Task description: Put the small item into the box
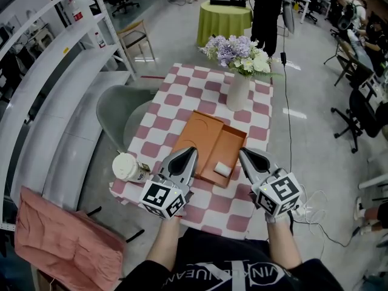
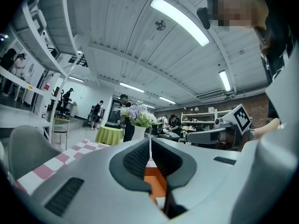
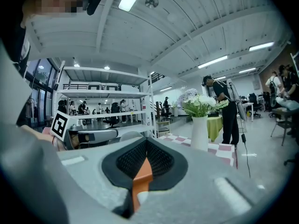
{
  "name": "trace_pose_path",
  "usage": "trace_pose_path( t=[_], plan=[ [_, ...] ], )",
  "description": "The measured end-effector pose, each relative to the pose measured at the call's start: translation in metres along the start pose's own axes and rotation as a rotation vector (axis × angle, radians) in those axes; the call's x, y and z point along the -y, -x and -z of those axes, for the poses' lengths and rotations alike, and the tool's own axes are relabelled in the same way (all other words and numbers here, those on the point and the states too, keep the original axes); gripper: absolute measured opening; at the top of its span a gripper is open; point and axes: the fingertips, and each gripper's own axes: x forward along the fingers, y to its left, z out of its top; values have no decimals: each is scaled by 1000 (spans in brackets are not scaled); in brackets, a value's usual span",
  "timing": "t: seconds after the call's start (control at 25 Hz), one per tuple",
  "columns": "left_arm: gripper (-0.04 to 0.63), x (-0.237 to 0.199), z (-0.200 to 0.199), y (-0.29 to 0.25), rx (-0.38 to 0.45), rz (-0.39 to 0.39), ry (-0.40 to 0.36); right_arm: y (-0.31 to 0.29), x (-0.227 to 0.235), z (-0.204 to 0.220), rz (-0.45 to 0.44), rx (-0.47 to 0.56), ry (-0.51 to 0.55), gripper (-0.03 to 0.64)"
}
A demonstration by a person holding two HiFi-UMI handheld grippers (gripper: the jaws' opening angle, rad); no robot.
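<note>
An orange box (image 1: 229, 145) lies open on the checkered table (image 1: 182, 96), its lid (image 1: 197, 132) beside it on the left. A small white item (image 1: 222, 169) rests inside the box at its near corner. My left gripper (image 1: 190, 154) hovers just left of the box's near end with its jaws shut and empty. My right gripper (image 1: 244, 156) hovers just right of that end, also shut and empty. In the left gripper view the jaws (image 2: 150, 141) meet along a thin seam, with orange showing below. The right gripper view shows its jaws (image 3: 146, 143) together over the same orange.
A white vase of flowers (image 1: 238, 90) stands behind the box. A paper cup (image 1: 125, 167) sits at the table's near left corner. A grey chair (image 1: 121, 111) is at the table's left, white shelving (image 1: 54, 71) beyond it. A pink cloth (image 1: 57, 238) lies lower left. People stand further back.
</note>
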Motion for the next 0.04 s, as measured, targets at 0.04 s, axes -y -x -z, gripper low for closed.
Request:
trace_pose_path(
  t=[0.04],
  plan=[
    [20, -1, 1, 0, -4, 1, 3, -1, 0, 1, 2, -1, -1, 6]
  ],
)
